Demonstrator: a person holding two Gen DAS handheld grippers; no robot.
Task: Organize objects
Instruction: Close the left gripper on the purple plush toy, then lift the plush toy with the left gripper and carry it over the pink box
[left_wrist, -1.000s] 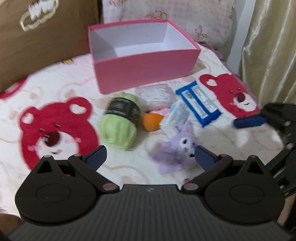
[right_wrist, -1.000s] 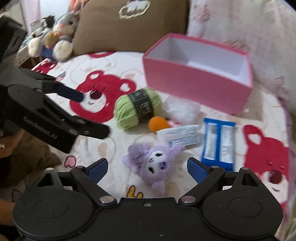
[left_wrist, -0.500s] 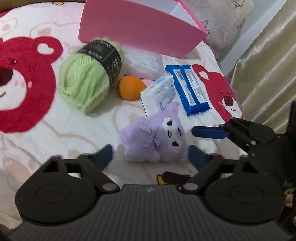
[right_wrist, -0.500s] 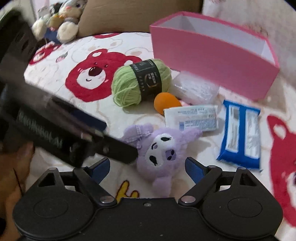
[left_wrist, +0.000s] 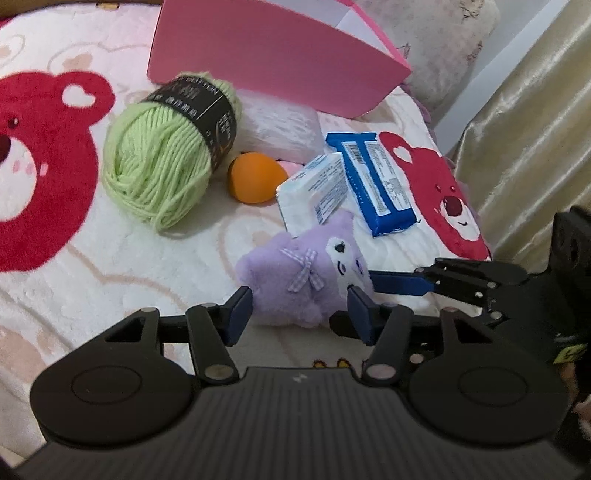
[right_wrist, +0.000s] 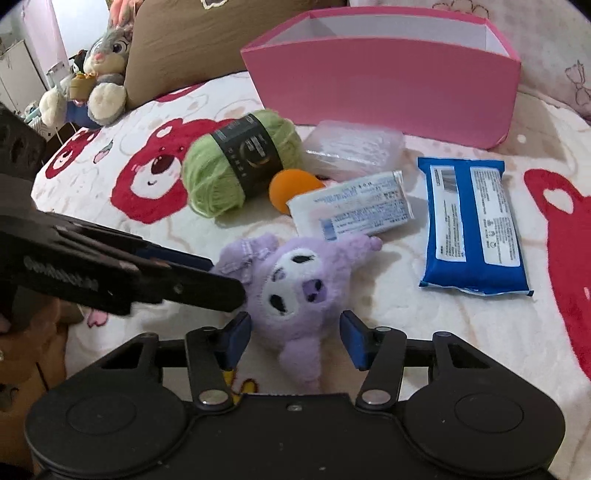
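Left wrist view: the purple plush toy (left_wrist: 303, 284) lies on a fleecy white blanket (left_wrist: 110, 266) printed with red bears, right in front of the camera. The left gripper (left_wrist: 301, 314) has the toy's body between its blue pads, and its jaws are closing; both pads sit against the fur. The right gripper (left_wrist: 399, 283) reaches in from the right edge, one blue finger touching the toy's face. The toy's long axis runs roughly across the frame, face toward the right, a checked bow on its side. Crowding it behind are a white tissue pack (left_wrist: 314, 192), whose corner meets the toy's ear, a glossy blue wipes pack (left_wrist: 373, 181), a smooth orange ball (left_wrist: 255, 177), a fuzzy green yarn ball (left_wrist: 162, 170) with a black paper band, a clear plastic case (left_wrist: 280, 129) and a pink cardboard box (left_wrist: 273, 62). A shiny gold curtain (left_wrist: 528, 122) hangs at right.

Right wrist view: the plush toy (right_wrist: 291, 291) lies face up, head toward the tissue pack (right_wrist: 354, 212), one leg pointing at the camera. The right gripper (right_wrist: 293, 338) straddles its lower body, jaws closing, pads at the fur. The left gripper (right_wrist: 221, 286) comes in from the left against the toy's bowed ear. Beyond lie the yarn (right_wrist: 236, 166), ball (right_wrist: 291, 188), case (right_wrist: 354, 151), wipes (right_wrist: 472, 225) and the open box (right_wrist: 384, 85). A grey rabbit plush (right_wrist: 105, 70) leans on a brown pillow (right_wrist: 207, 40).
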